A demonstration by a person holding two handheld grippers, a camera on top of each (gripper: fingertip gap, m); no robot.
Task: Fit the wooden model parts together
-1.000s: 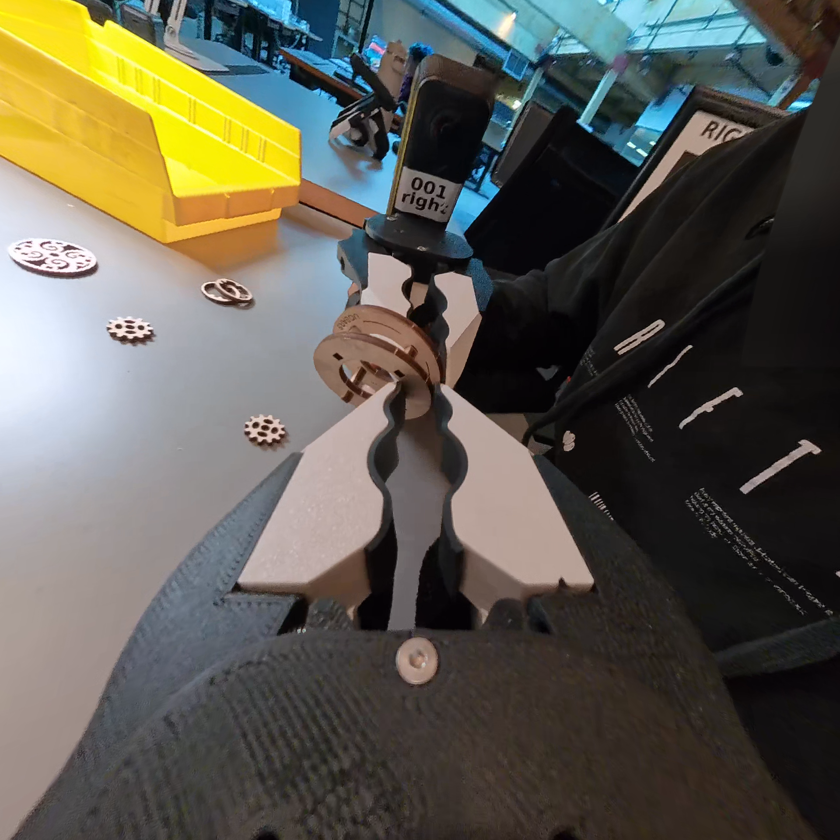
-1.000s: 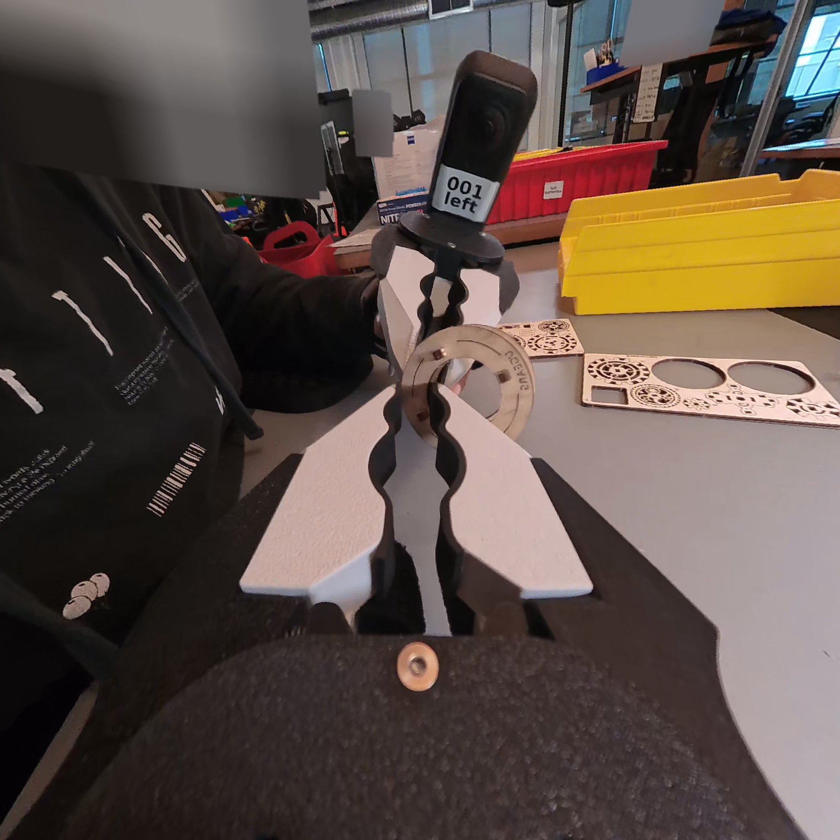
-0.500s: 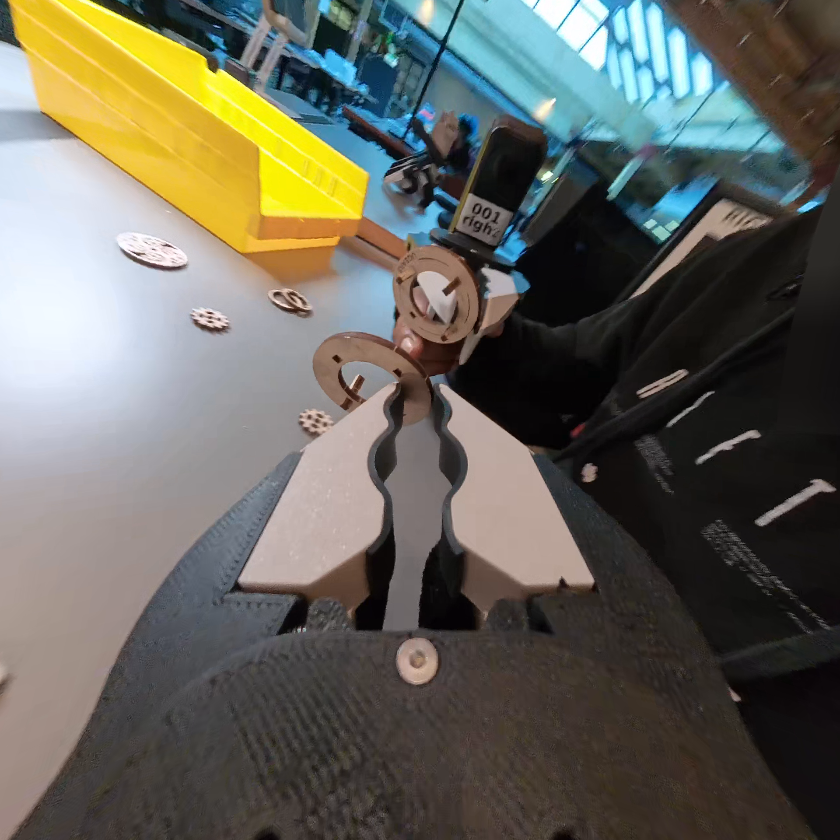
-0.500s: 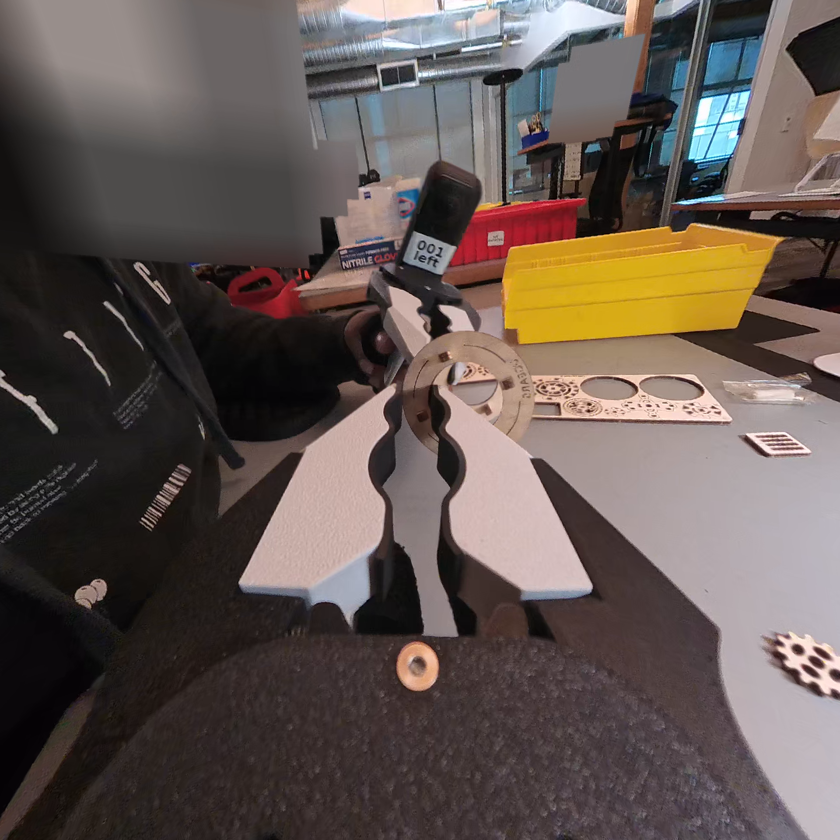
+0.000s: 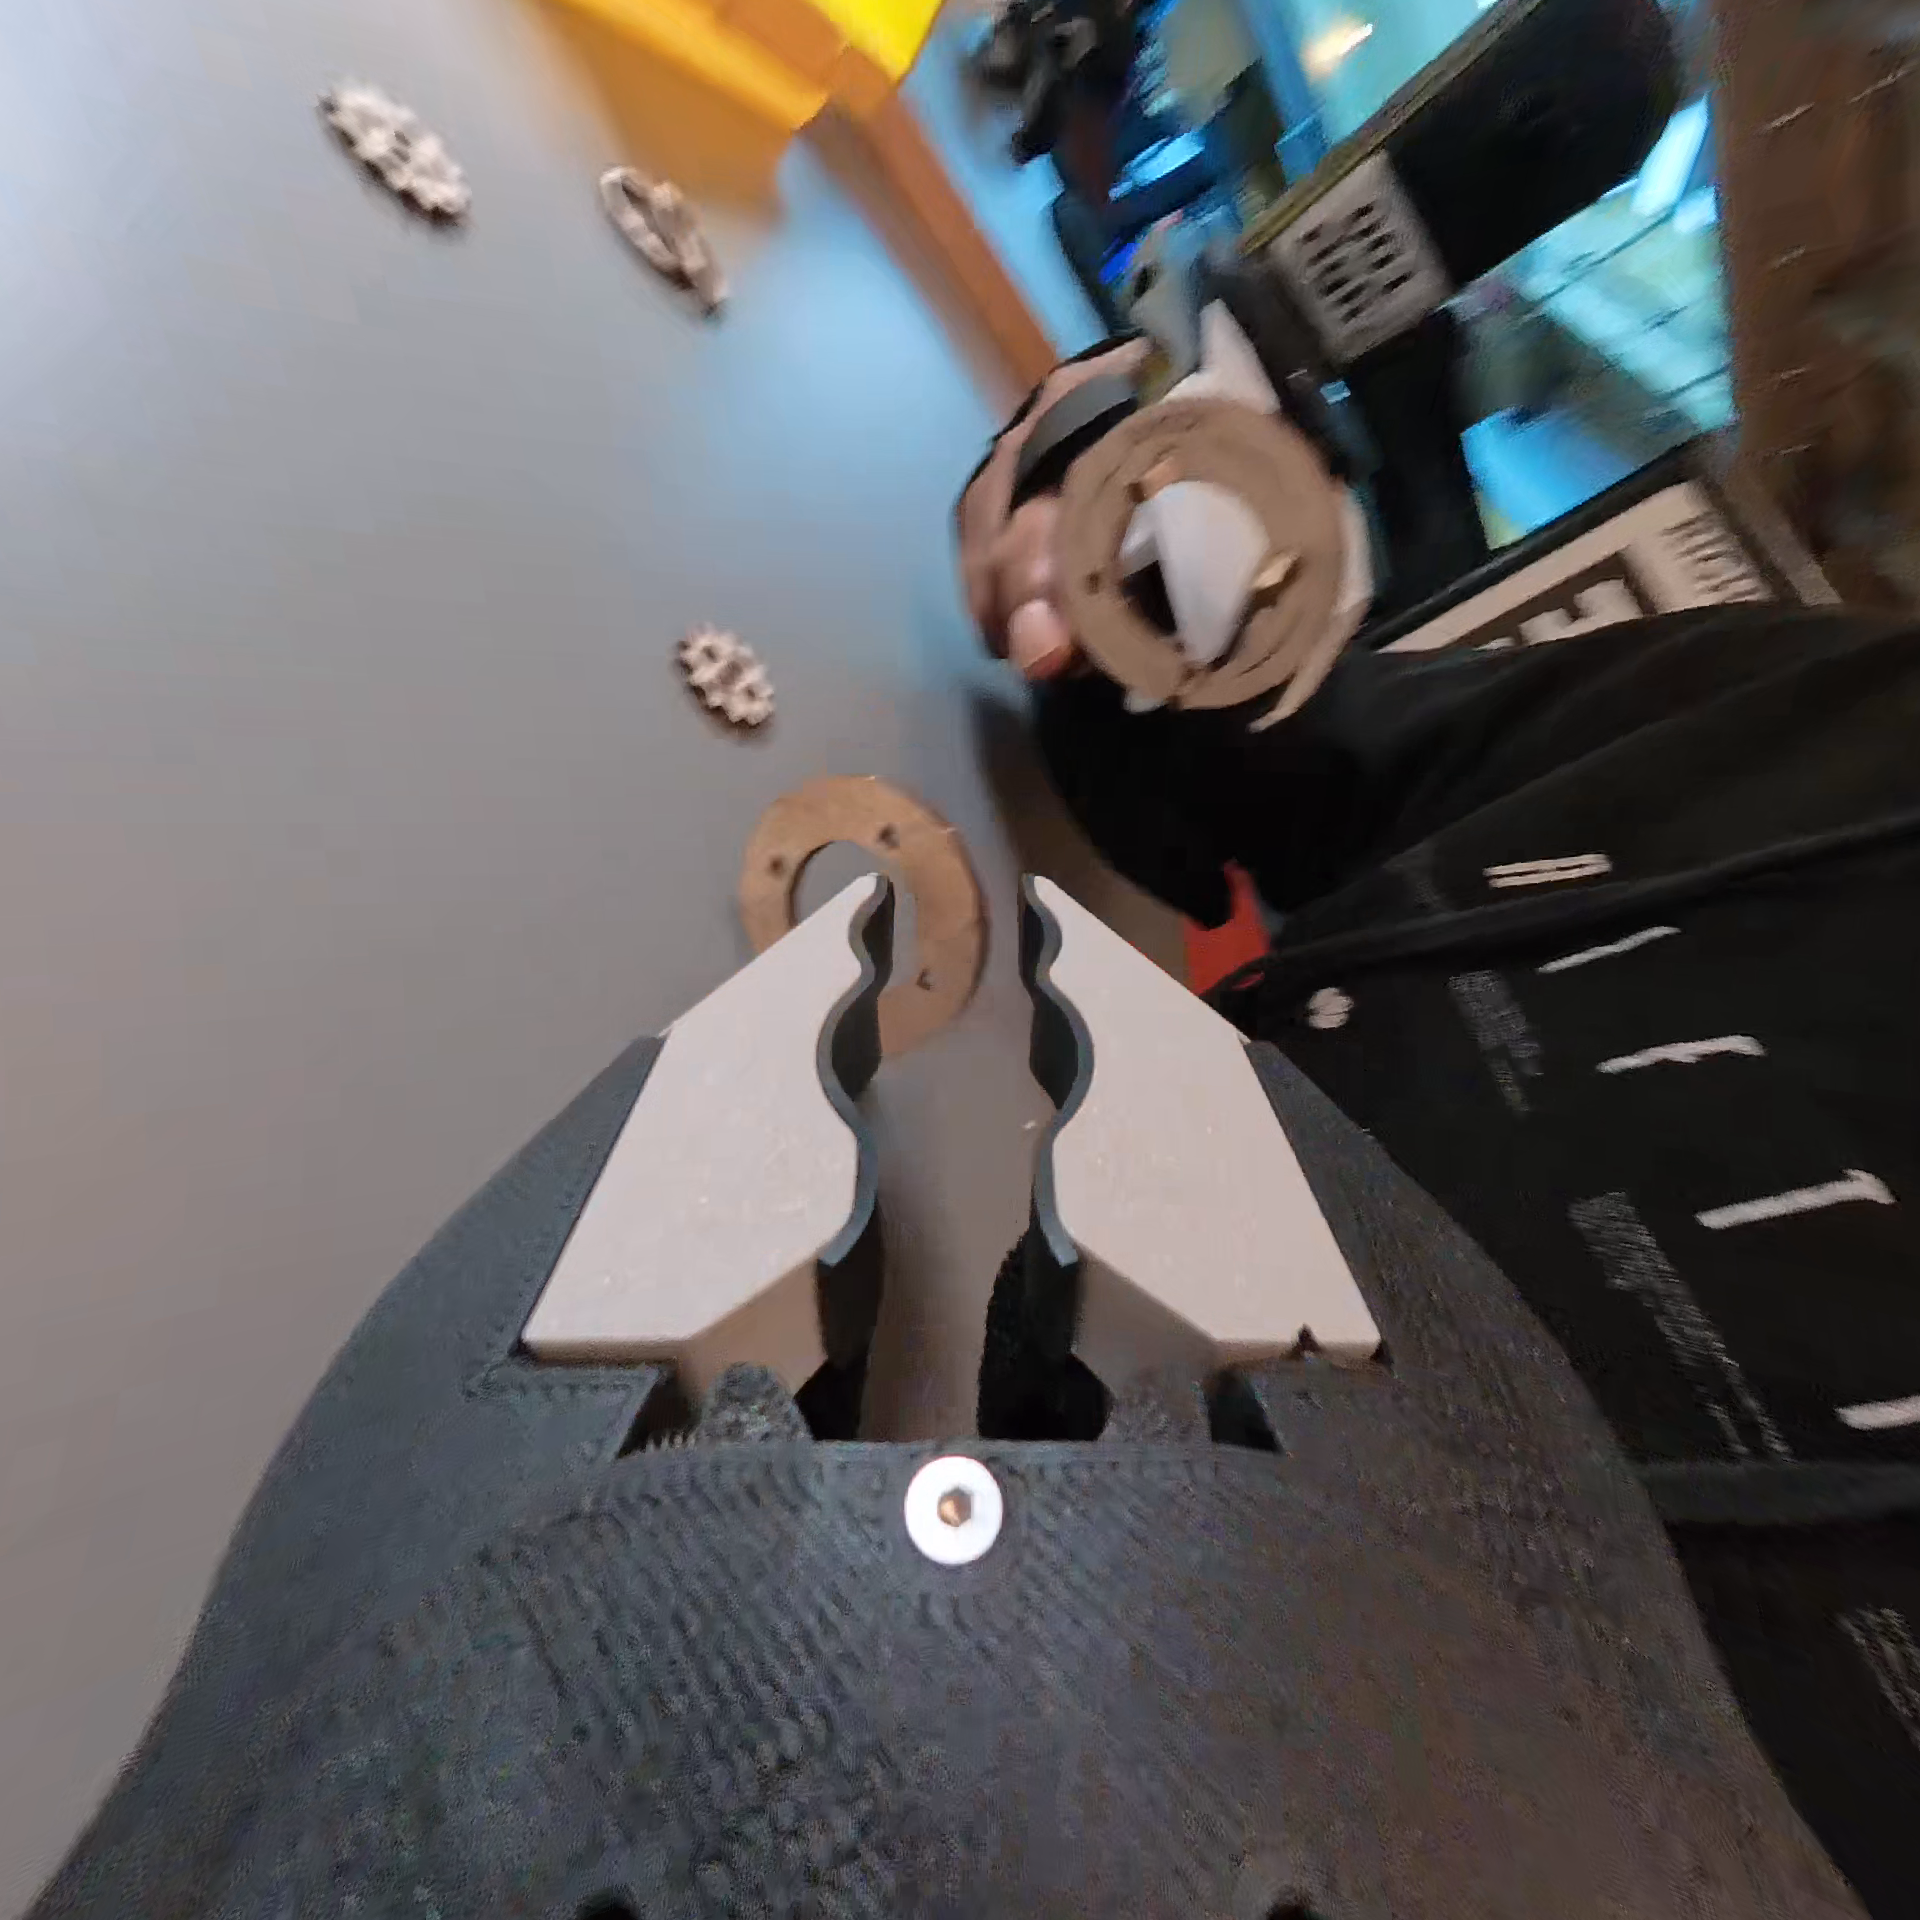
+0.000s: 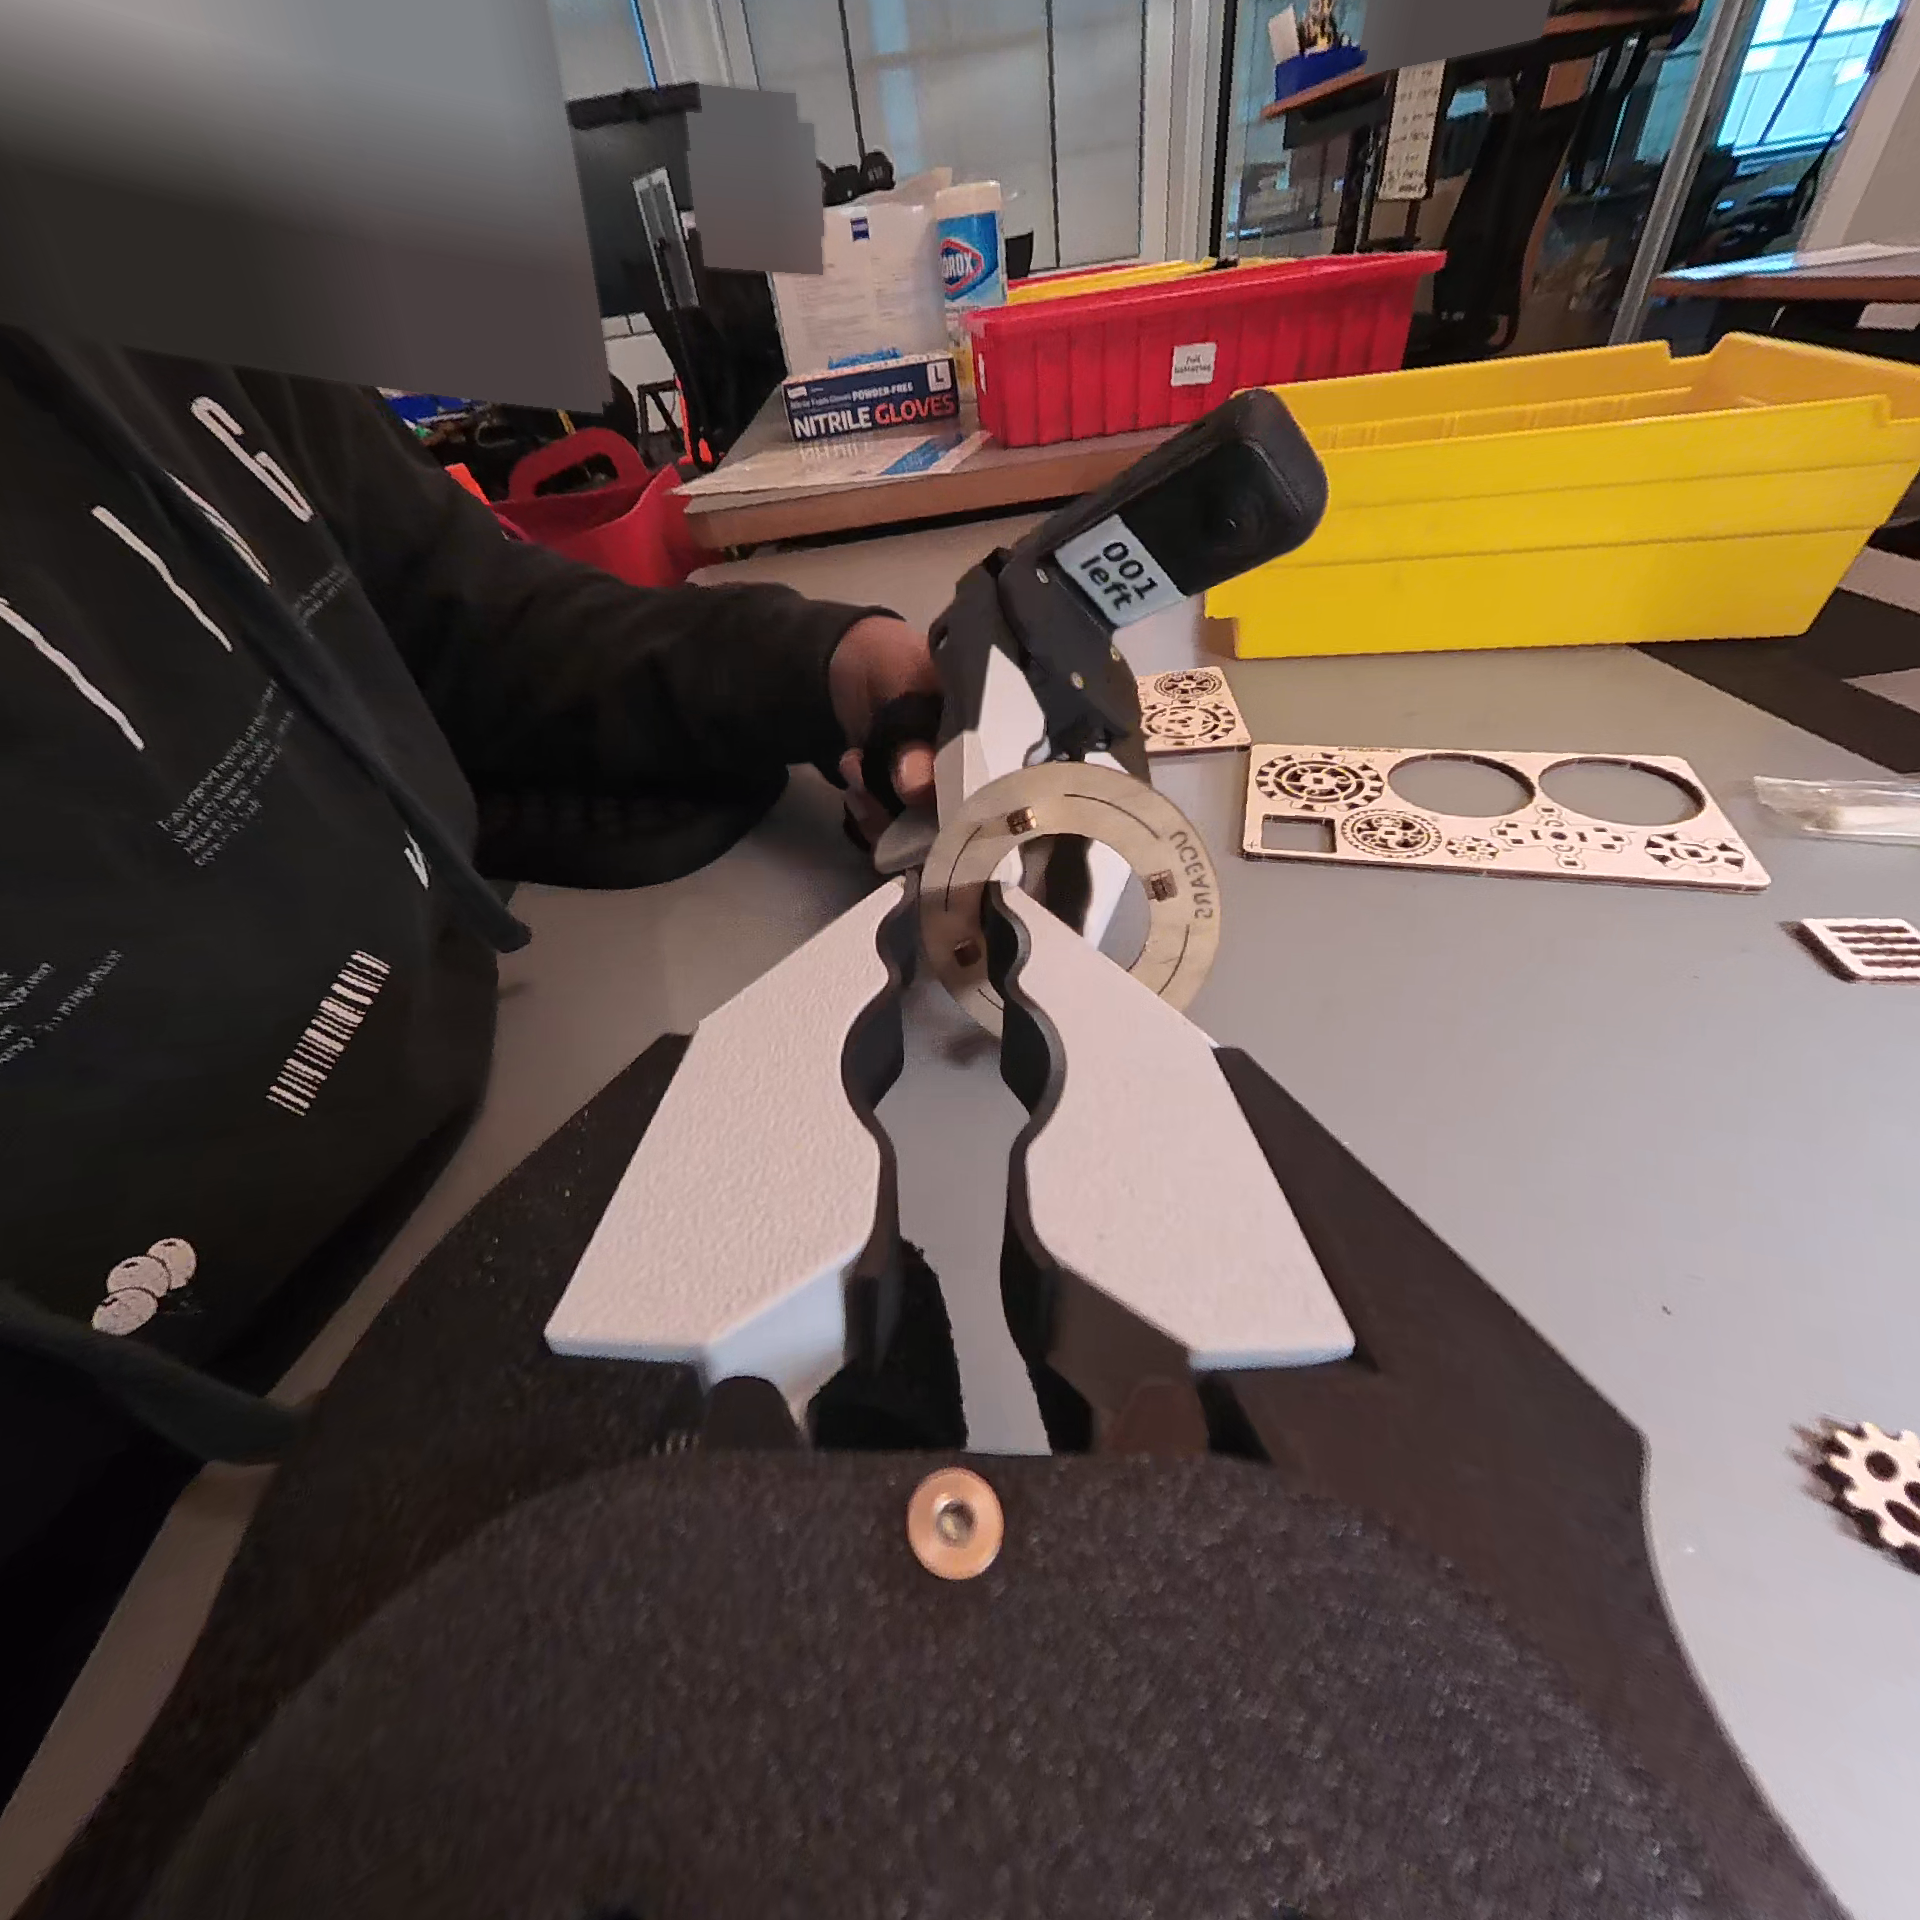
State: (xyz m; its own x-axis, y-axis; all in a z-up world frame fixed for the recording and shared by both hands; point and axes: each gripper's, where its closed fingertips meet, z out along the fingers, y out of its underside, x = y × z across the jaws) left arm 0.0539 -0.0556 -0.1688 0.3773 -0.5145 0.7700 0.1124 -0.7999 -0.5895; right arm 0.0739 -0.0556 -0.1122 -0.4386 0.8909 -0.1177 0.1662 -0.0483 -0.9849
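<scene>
The right gripper (image 6: 951, 920) pinched a ring (image 6: 1070, 899) at its tips. Only the left view showed a second ring (image 5: 862, 909) flat on the table (image 5: 364, 623), behind the left gripper's (image 5: 956, 894) spread, empty jaws, with gears (image 5: 725, 675) beyond.

Writing is showing on several things. A white label is sitting on the black camera (image 6: 1226, 509). Engraved letters are running along the wooden ring (image 6: 1169, 940) that the right claw (image 6: 951, 899) is pinching. White print and a barcode are covering the person's black hoodie (image 6: 327, 1029). Beyond the table (image 6: 1455, 1091), a blue-and-white glove box (image 6: 873, 410), a wipes canister (image 6: 971, 260) and a sticker on the red bin (image 6: 1193, 364) are carrying print. A framed sign (image 5: 1662, 551) is showing blurred letters.
</scene>
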